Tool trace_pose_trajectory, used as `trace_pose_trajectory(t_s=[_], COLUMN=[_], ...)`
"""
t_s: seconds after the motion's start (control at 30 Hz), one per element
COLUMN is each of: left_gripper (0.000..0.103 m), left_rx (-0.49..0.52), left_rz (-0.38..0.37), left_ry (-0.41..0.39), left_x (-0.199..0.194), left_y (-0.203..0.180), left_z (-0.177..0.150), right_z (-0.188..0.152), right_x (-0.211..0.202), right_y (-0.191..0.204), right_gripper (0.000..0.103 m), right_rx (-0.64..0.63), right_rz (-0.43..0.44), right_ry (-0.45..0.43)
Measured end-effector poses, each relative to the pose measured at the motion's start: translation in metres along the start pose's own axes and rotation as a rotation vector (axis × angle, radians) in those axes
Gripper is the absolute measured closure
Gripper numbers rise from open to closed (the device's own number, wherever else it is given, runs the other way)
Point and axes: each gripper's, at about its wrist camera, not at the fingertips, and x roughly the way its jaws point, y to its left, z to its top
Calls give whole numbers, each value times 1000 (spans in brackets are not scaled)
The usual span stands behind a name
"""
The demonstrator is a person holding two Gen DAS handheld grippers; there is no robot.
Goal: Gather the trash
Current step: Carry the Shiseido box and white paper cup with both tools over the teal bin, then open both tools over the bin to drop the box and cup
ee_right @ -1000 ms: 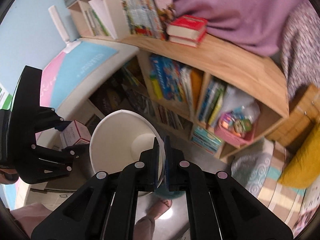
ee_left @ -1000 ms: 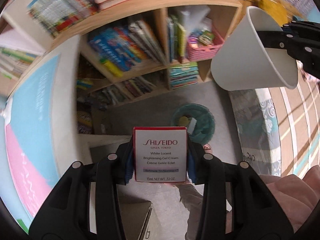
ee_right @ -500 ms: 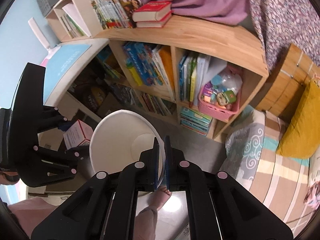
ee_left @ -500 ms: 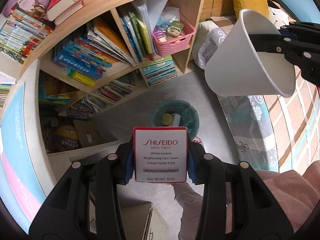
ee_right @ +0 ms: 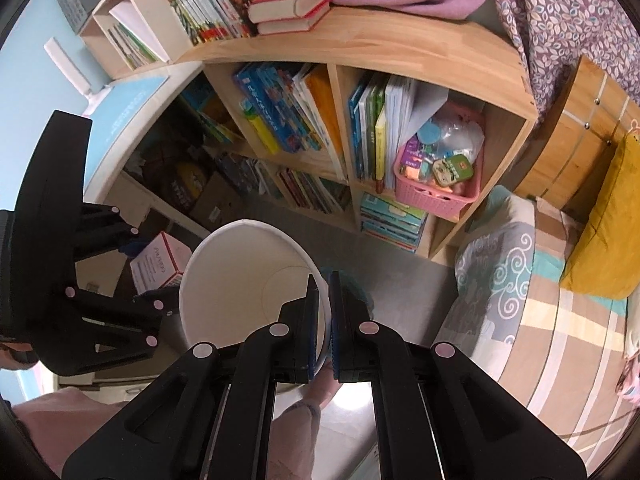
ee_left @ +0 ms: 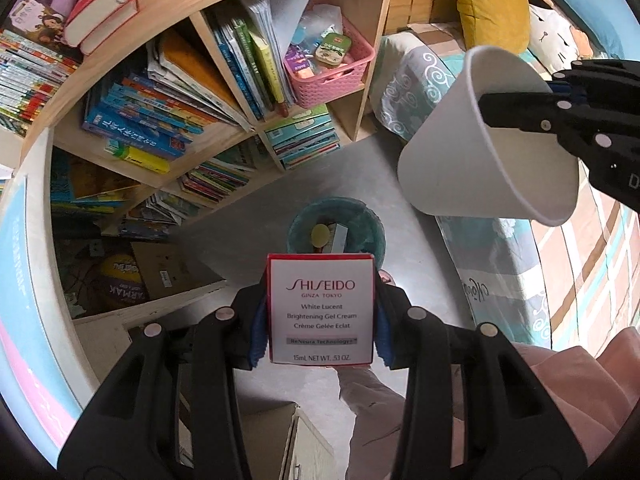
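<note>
Left wrist view: the left hand-held gripper [ee_left: 322,330] clamps a Shiseido cream carton [ee_left: 321,309] directly above the teal waste bin [ee_left: 368,229] on the floor, positioned for a drop. The right hand-held gripper [ee_right: 324,320] pinches the white paper cup [ee_right: 244,280] by its rim wall, held beside the carton, mouth tilted sideways.

A matt white paper cup [ee_left: 488,148] is sitting at two o'clock. The carton [ee_left: 321,309] is showing glossy card; wood shelving [ee_right: 384,46] is looking smooth.
</note>
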Motion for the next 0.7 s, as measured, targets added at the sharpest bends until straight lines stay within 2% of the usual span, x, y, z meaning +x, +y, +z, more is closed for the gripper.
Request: trace_pose_trajectory(t_s=[0.7], left_gripper=[64], left_rx=[-12], left_rz=[-24], left_ry=[12], left_x=[12], left_y=[-7], left_z=[5], right_z=[4], right_x=[14], right_y=[-7], right_gripper=[95], right_rx=[-6], right_rz=[14], right_ry=[41])
